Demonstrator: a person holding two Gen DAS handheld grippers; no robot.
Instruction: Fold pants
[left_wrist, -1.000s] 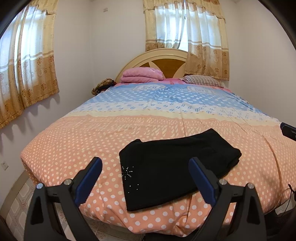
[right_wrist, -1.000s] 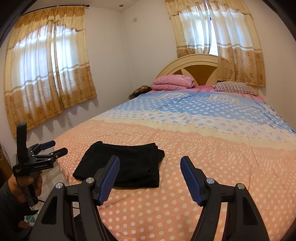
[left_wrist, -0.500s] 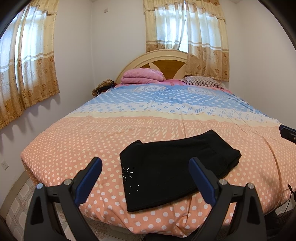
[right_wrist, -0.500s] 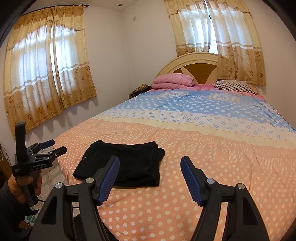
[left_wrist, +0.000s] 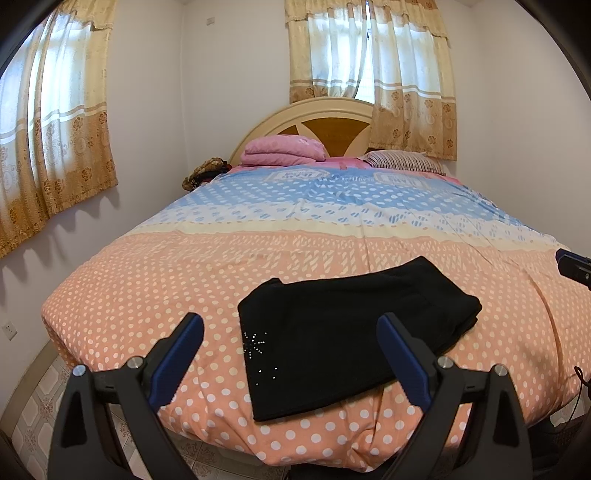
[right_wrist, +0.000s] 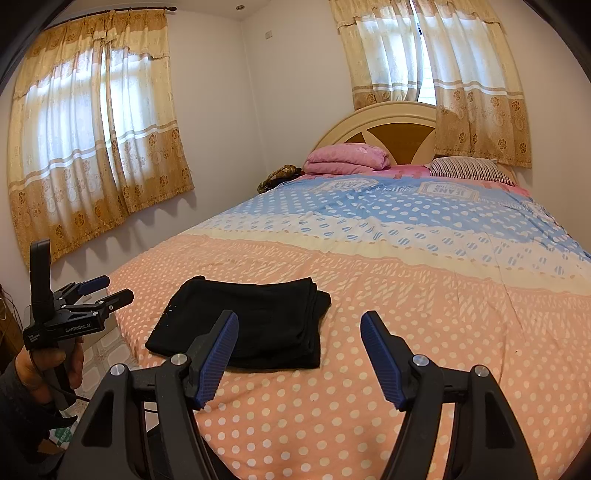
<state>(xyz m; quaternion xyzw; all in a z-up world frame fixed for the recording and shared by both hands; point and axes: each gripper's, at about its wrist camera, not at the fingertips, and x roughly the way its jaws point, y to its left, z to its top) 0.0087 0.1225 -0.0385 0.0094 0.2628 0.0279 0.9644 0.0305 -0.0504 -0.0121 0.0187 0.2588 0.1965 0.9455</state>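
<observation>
Black pants (left_wrist: 343, 332), folded flat, near bed's foot edge

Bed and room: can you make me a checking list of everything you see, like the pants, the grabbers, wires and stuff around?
Surface: bed with a dotted orange, cream and blue cover, spread fairly flat.
Job's things: black pants, folded into a compact stack near the foot edge; sparkly studs on one corner.
Clutter: folded pink blanket, striped pillow and a brown bundle at the head end.
Grippers: left gripper and right gripper, jaws open, holding nothing, short of the pants.
Cables: a thin dark cord below the hand holding the left gripper.
Surroundings: curtained windows, arched headboard, tiled floor, wall socket.
</observation>
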